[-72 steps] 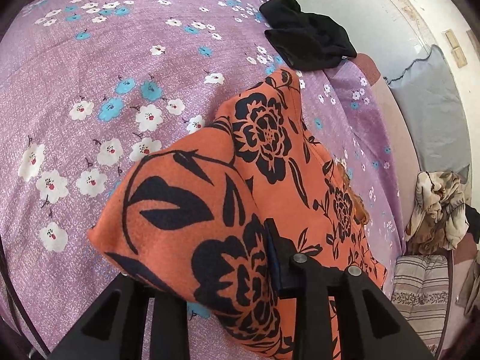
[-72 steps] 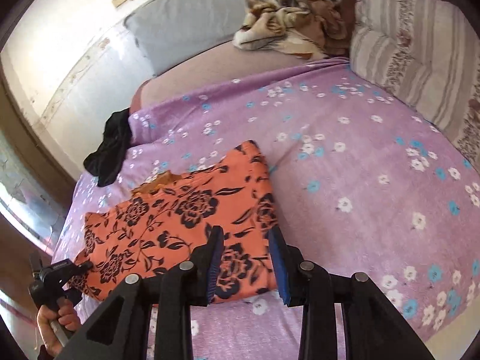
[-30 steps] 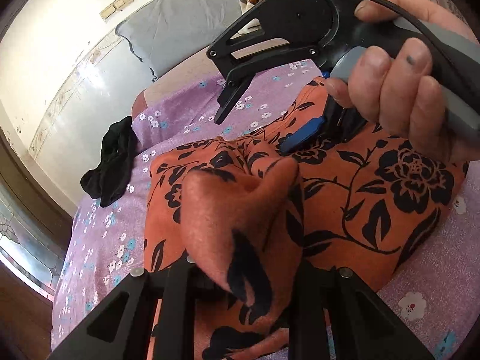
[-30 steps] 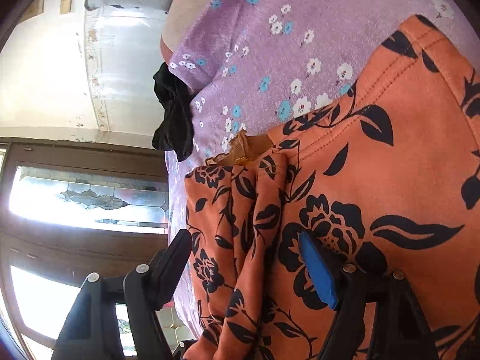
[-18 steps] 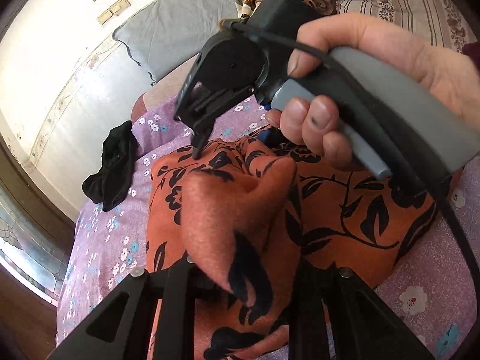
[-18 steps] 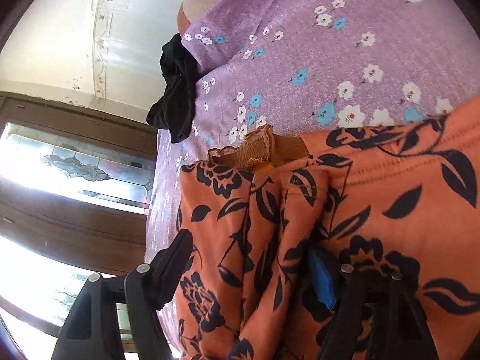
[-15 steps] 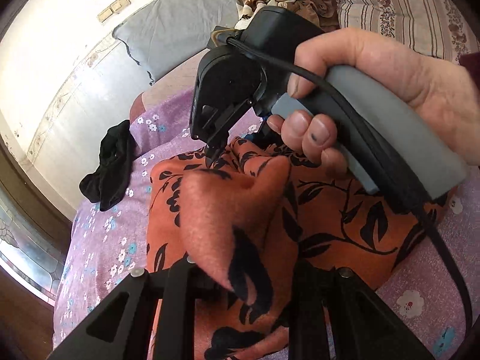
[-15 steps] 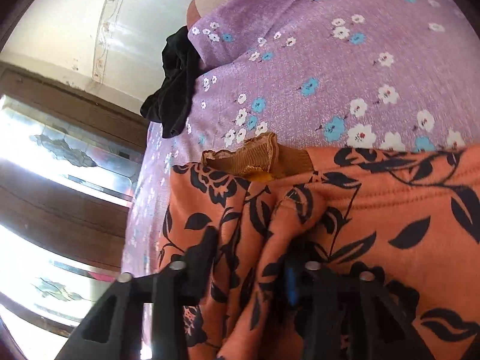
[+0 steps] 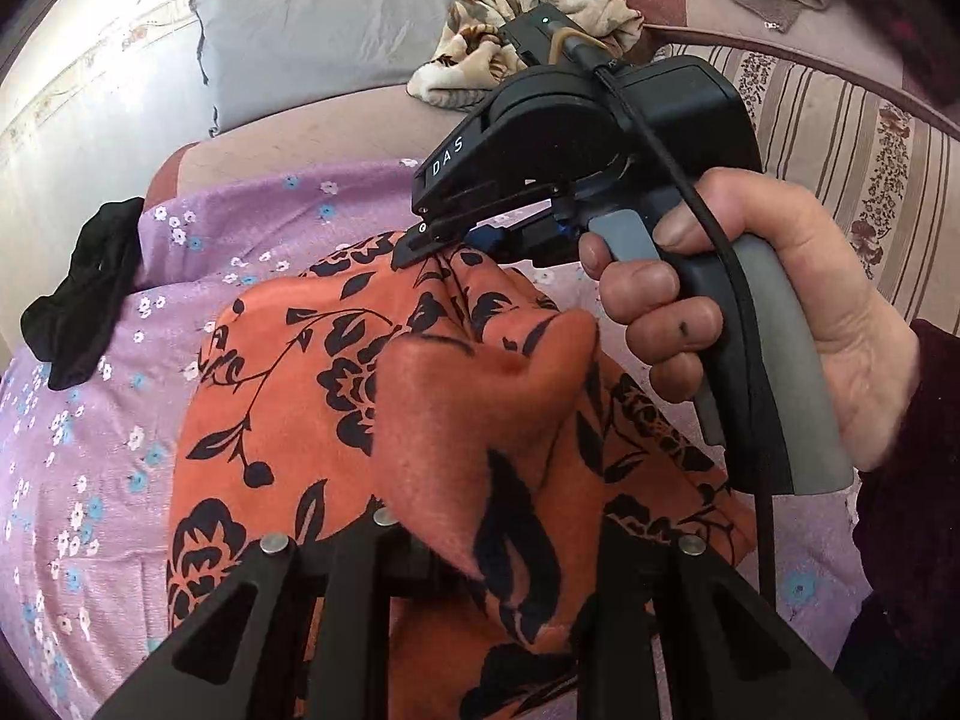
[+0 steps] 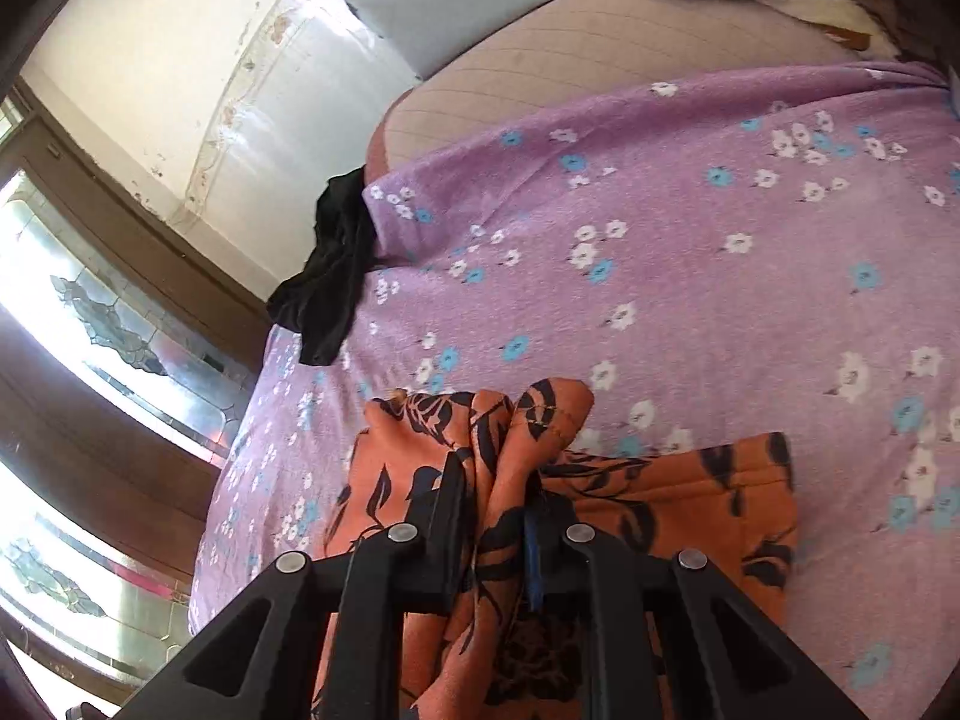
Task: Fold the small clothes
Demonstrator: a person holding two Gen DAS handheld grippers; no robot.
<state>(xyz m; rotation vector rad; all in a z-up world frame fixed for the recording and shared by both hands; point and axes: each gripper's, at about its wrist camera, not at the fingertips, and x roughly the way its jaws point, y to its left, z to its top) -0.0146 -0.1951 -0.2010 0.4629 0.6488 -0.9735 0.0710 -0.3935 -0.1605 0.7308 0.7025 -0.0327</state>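
Note:
An orange garment with black flowers [image 9: 288, 420] lies on the purple flowered bedsheet [image 9: 96, 468]. My left gripper [image 9: 480, 546] is shut on a raised fold of it near the camera. My right gripper [image 10: 492, 492] is shut on a bunched edge of the same garment [image 10: 660, 498], lifted off the sheet. In the left wrist view the right gripper [image 9: 420, 246] pinches the cloth at the garment's far edge, with the hand behind it.
A black garment [image 9: 78, 300] lies at the sheet's far left corner and also shows in the right wrist view [image 10: 330, 282]. A grey pillow [image 9: 324, 30], a patterned cloth heap [image 9: 474, 54] and a striped cushion [image 9: 840, 150] sit beyond. A window [image 10: 90, 360] is to the left.
My right gripper has closed on the bunched edge of the orange garment and lifted it. My left gripper keeps its hold on the fold.

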